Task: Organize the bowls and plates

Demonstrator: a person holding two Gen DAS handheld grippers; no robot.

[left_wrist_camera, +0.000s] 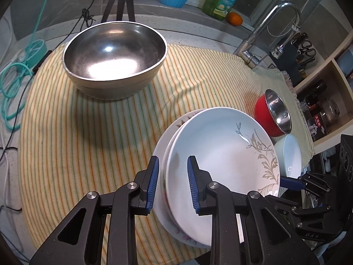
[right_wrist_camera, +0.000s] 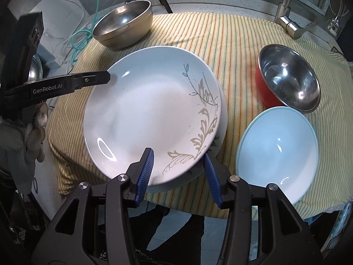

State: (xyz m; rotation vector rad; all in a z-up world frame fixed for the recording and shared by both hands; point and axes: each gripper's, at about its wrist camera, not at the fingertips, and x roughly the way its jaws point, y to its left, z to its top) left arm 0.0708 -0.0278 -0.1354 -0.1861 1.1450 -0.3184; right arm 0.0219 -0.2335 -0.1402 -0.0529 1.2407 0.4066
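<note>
- The left tongs (left_wrist_camera: 173, 183) are straddling the near-left edge of the patterned plate (right_wrist_camera: 150, 110). One pad is lying over the inside of the plate and the other is standing outside the rim.
- I cannot tell if these pads are pressing on the rim or only sitting around it. In the right wrist view only the upper finger is showing, and its tip is touching the rim.
- The right tongs (right_wrist_camera: 178, 174) are standing apart, with the near edge of the same plate between the pads. There is clear space on both sides, so I judge they are not gripping it.
- The patterned plate is resting on a second plate (right_wrist_camera: 223, 121), whose rim is sticking out on the right. The stack is not yet centred, and probably that is why both tongs are staying at its edges.
- The stack is lying near the front of a striped cloth (right_wrist_camera: 231, 44), which is covering the table (left_wrist_camera: 194, 34) and probably softening the contact.
- Just to the right, a pale blue bowl (right_wrist_camera: 278, 154) is sitting beside a red bowl (right_wrist_camera: 289, 81) with a steel inside, and they are touching or almost touching.
- A large steel bowl (left_wrist_camera: 114, 50) is standing alone at the far left, well apart from the plates.
- The bowls are still waiting to be grouped.
</note>
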